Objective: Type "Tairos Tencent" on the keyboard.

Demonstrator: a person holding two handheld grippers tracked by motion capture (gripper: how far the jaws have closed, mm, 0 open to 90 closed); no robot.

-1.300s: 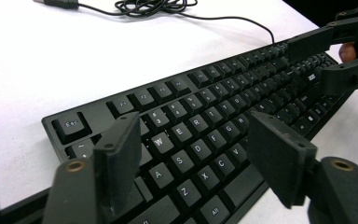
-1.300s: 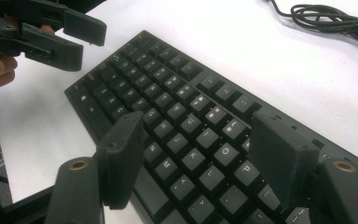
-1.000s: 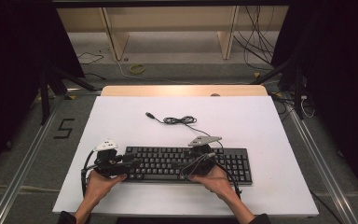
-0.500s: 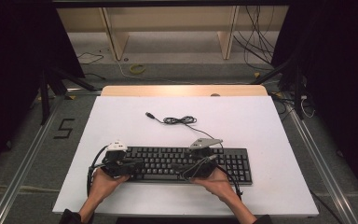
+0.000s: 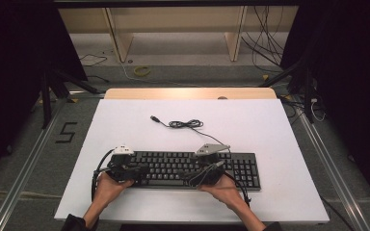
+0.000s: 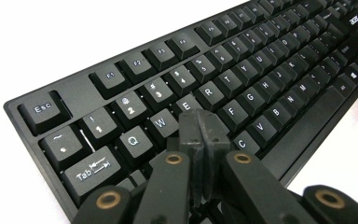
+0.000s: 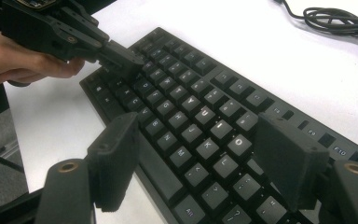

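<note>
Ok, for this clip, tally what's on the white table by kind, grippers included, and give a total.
Keyboards: 1, the black keyboard
Cables: 1, the loose black cable behind it
Grippers: 2, the left gripper shut over the letter keys, the right gripper open above the keys
Total: 4

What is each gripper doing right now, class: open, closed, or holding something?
Left gripper: jaws just closed together, nothing between them, tips over the keyboard keys.
Right gripper: open, holding nothing, above the keyboard.
</note>
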